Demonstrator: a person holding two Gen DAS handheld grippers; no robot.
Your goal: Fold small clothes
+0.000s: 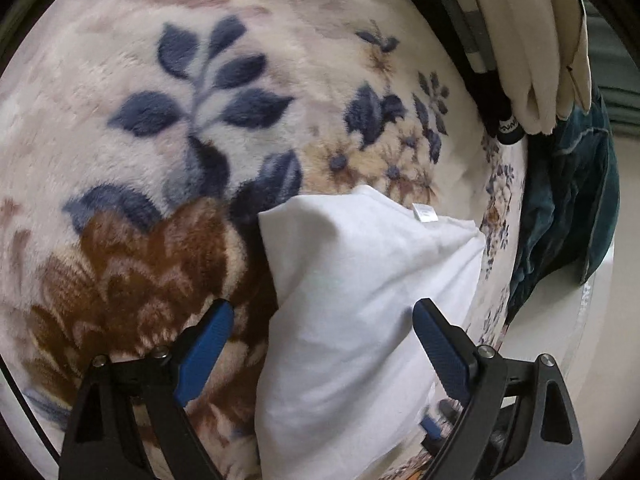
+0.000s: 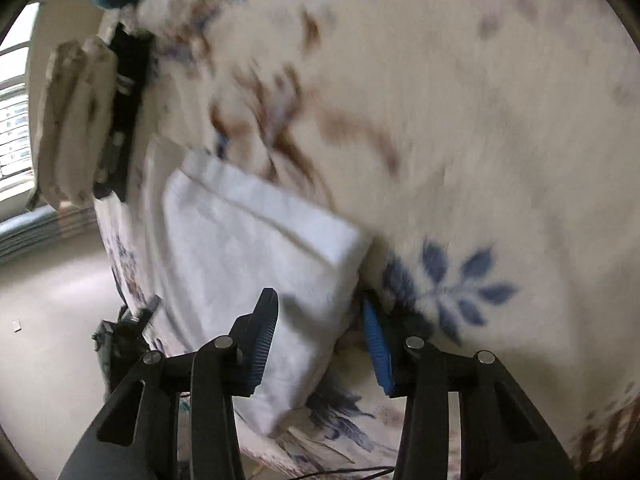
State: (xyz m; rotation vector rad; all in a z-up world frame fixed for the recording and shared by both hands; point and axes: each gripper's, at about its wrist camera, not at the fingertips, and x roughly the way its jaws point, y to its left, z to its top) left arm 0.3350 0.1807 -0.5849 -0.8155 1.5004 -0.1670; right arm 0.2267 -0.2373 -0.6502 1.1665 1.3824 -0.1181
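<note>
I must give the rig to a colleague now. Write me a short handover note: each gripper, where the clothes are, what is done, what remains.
Left gripper: open, fingers either side of the white garment, not clamped.
Right gripper: open, over the garment's near corner; view blurred.
The garment lies folded on the floral blanket, near the edge.
Cream garment and teal fabric lie at the bed's end.
Done: white garment folded at least once.
Left: perhaps a final fold, then the other pieces.

Both wrist cameras looked down at close range from opposite sides, sharing the white garment [image 1: 360, 300] [image 2: 256, 256] on the floral blanket [image 1: 160, 120] [image 2: 480, 120].
</note>
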